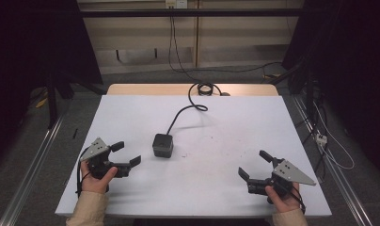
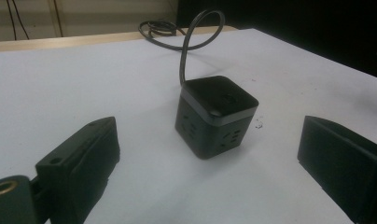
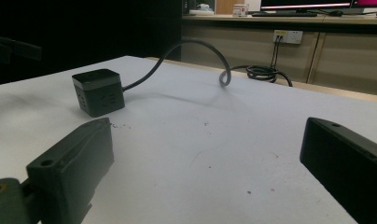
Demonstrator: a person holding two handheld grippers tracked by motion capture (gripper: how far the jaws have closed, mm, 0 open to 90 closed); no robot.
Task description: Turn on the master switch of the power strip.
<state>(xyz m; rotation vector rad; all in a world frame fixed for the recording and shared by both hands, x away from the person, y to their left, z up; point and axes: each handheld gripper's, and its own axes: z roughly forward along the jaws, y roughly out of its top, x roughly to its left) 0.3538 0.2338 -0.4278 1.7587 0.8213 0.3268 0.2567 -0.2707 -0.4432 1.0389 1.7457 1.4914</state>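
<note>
Your landmark is the black socket cube (image 1: 162,145), which sits upright on the white table (image 1: 131,117), a little to your left of its middle. Its grey cable (image 1: 183,112) leaves the far side of the cube, arcs up off the surface and ends in a coil (image 1: 205,88) at the table's far edge.

Your left gripper (image 1: 126,153) rests just left of the cube, slightly nearer to you, and it points straight at it. Its jaws stand wide apart with nothing between them and nothing touching them. In the left gripper view the cube (image 2: 215,115) lies ahead, centred in the gap between the two black fingers (image 2: 81,161), near but clear of both; you can see socket holes on its two facing sides and a round button on its top.

Your right gripper (image 1: 255,164) lies well to the right of the cube and nearer to you, jaws also spread wide and empty, hovering over bare table. In the right gripper view the cube (image 3: 98,91) sits far off to the left, beyond the left finger (image 3: 72,163), with the cable (image 3: 196,49) looping away behind it.
</note>
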